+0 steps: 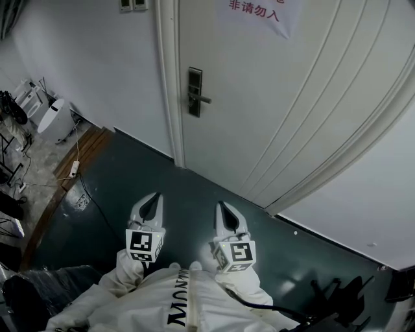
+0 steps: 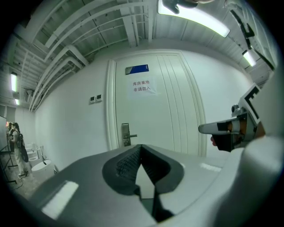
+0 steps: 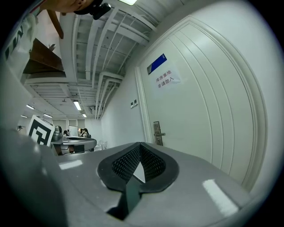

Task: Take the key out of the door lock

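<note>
The white door [image 1: 279, 97] is shut, with a dark metal lock plate [image 1: 194, 91] and a lever handle on its left edge. From here the key is too small to make out on the plate. My left gripper [image 1: 150, 209] and right gripper [image 1: 226, 216] hang side by side low over the dark floor, well short of the door. Both are shut with nothing between their fingers. The lock plate [image 2: 125, 134] appears far ahead above the closed left gripper [image 2: 141, 148], and the lock plate [image 3: 157, 132] shows likewise beyond the closed right gripper [image 3: 140, 146].
A paper notice [image 1: 256, 13] hangs on the door and wall switches [image 1: 133, 5] sit left of the frame. A white appliance [image 1: 55, 120], cables and a power strip [image 1: 73, 168] lie at the left wall. People [image 3: 82, 132] stand far down the room.
</note>
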The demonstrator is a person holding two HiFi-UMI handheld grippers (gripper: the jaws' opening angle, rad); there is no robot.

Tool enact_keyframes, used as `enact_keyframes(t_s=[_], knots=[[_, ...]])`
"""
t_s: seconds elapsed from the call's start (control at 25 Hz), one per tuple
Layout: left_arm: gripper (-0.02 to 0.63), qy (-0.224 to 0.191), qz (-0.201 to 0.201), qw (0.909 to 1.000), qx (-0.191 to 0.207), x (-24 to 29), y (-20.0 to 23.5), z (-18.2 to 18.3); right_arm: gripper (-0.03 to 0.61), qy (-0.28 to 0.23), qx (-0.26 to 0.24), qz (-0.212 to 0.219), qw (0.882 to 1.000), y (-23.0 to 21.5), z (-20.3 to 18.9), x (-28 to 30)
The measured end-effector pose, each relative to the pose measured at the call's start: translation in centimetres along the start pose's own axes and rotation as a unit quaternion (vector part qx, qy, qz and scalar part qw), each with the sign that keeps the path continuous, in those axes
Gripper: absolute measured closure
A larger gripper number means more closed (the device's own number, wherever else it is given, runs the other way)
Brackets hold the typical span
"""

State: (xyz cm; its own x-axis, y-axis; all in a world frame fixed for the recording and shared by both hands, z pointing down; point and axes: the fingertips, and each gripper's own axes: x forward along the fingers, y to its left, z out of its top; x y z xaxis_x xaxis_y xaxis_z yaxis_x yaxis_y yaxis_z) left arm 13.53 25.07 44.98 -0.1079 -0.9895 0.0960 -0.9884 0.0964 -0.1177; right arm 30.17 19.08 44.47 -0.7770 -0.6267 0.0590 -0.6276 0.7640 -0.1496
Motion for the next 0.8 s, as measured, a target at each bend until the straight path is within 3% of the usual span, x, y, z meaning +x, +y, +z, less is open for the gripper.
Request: enact_keyframes(t_s=[0.8], knots=[[0.614, 0.004, 0.01, 0.9999, 0.011, 1.8, -1.1, -0.4, 0.578, 0.006, 0.016, 0.005, 1.0, -2.9, -0.9, 0.5]])
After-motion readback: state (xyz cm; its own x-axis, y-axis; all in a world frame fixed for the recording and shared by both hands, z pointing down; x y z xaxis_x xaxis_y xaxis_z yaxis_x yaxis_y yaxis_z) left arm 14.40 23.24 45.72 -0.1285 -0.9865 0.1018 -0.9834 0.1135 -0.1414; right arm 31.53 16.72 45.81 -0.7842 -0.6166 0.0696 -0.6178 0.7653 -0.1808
